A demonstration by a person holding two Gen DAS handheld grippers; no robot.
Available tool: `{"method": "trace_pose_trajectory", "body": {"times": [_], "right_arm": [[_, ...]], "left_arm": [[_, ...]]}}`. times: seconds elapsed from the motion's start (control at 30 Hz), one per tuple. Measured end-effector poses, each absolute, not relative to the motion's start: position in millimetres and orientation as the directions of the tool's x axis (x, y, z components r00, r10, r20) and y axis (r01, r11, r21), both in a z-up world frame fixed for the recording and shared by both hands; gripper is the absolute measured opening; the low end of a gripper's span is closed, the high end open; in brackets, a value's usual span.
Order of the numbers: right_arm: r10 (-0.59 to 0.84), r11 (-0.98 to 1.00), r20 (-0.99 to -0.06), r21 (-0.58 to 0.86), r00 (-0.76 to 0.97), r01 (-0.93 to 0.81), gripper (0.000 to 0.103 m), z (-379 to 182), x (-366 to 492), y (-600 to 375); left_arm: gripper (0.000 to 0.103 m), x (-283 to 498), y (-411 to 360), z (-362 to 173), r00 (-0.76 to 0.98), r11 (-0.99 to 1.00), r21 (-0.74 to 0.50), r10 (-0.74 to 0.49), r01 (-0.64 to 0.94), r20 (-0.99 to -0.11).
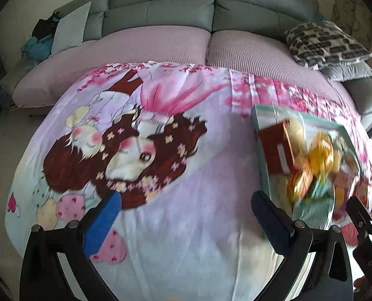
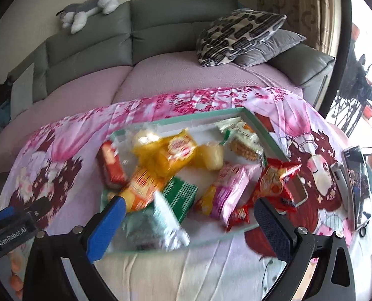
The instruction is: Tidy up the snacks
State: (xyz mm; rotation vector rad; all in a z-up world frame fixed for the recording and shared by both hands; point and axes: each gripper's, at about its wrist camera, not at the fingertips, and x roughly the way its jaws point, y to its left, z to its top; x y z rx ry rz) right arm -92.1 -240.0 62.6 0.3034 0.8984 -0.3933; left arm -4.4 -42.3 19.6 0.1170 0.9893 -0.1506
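Two grippers hovering wide open over the printed cloth (image 1: 186,213), neither holding anything. Lying heaped in a shallow green-rimmed tray (image 2: 258,125) near the cloth's right edge: a jumble of snacks, among them a yellow bag (image 2: 170,150), a red packet (image 2: 110,168) leaning at the tray's left edge, a green box (image 2: 183,195), a pink-and-purple pack (image 2: 226,188) and a silvery pouch (image 2: 155,228) at the tray's near edge. Spilling over the tray's right edge, a red chip bag (image 2: 276,180), with possibly a small dark box beside it, too blurred to be sure.

Sitting squarely in front of the right gripper (image 2: 188,220): the tray, with the silvery pouch almost between the blue pad (image 2: 105,228) and the dark one. Running away from the fingers, toward the sofa (image 2: 160,17), the long axes of the green box and the pink-and-purple pack, so probably calling for a grip across their short width.

Pointing mostly at bare cloth, the left gripper (image 1: 183,228), with the tray (image 1: 258,135) off to its right and the red box (image 1: 273,150) standing at the tray's left side. Clearly nearer the pile: the right hand; likely reaching first, judging by position alone.

Resting at the cloth's far right edge, a phone (image 2: 356,183).
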Motion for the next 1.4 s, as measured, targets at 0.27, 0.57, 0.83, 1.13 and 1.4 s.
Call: {"method": "trace_pose_trajectory", "body": {"times": [0.27, 0.57, 0.83, 1.13, 1.4], "right_arm": [[-0.174, 0.924, -0.822, 0.055, 0.543, 0.379, 0.103, 53, -106, -202], [-0.166, 0.934, -0.83, 0.041, 0.533, 0.354, 0.103, 44, -99, -193], [-0.164, 0.932, -0.835, 0.043, 0.524, 0.361, 0.103, 37, -95, -197], [-0.155, 0.93, -0.845, 0.05, 0.512, 0.365, 0.103, 30, -92, -201], [-0.151, 0.923, -0.849, 0.063, 0.506, 0.38, 0.103, 27, -93, -207]], "left_arm": [[0.103, -33, -29, 15, 0.531, 0.978, 0.083, -0.031, 0.189, -0.847], [0.103, -28, -20, 3, 0.492, 0.983, 0.088, -0.003, 0.161, -0.87], [0.103, -20, -20, -6, 0.472, 0.98, 0.122, 0.035, 0.156, -0.881], [0.103, -13, -21, -15, 0.451, 0.977, 0.137, 0.05, 0.161, -0.891], [0.103, -11, -23, -17, 0.448, 0.977, 0.14, 0.054, 0.161, -0.892]]}}
